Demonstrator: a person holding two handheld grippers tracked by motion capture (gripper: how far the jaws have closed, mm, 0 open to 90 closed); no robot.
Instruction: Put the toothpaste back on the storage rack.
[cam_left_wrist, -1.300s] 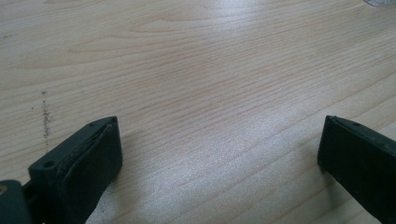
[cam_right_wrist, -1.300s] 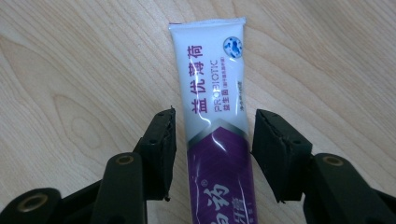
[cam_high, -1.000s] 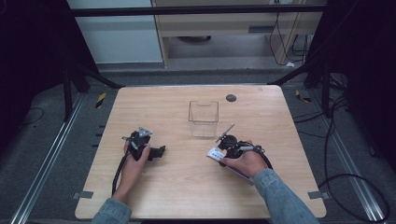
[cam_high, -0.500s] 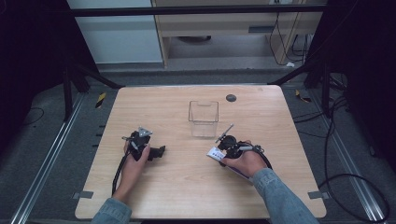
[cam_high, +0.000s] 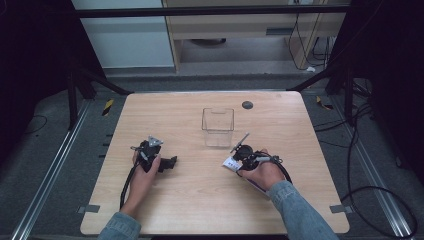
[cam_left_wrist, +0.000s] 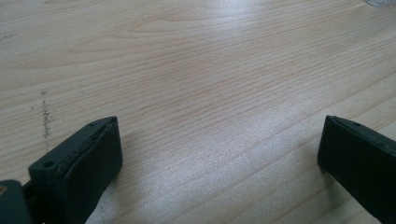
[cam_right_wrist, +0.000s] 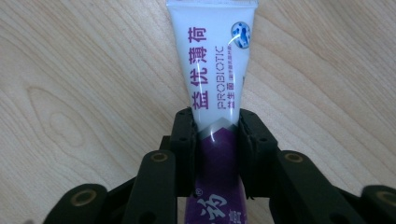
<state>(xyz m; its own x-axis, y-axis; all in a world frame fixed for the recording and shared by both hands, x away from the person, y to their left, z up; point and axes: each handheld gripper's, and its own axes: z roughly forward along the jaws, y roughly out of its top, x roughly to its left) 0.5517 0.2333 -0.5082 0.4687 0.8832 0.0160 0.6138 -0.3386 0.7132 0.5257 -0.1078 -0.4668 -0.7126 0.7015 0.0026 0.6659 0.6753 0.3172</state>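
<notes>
Right gripper view: we see the right gripper (cam_right_wrist: 217, 140), jaws just closing, pinching the soft, light, glossy white-and-purple plastic toothpaste tube (cam_right_wrist: 212, 70) mid-body, best held there; left gripper (cam_left_wrist: 219, 154) gapes empty.

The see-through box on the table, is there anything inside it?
Empty. In the high view the clear box shows bare wood through its walls. The tube lies outside it, clamped in the right gripper.

I see a light wooden table (cam_high: 200, 210) with rounded corners, carrying a clear, open-topped plastic box (cam_high: 218, 126) near its middle, a small dark round disc (cam_high: 247, 105) by its far edge, and a white-and-purple tube (cam_right_wrist: 215, 79) lying flat on the wood.
</notes>
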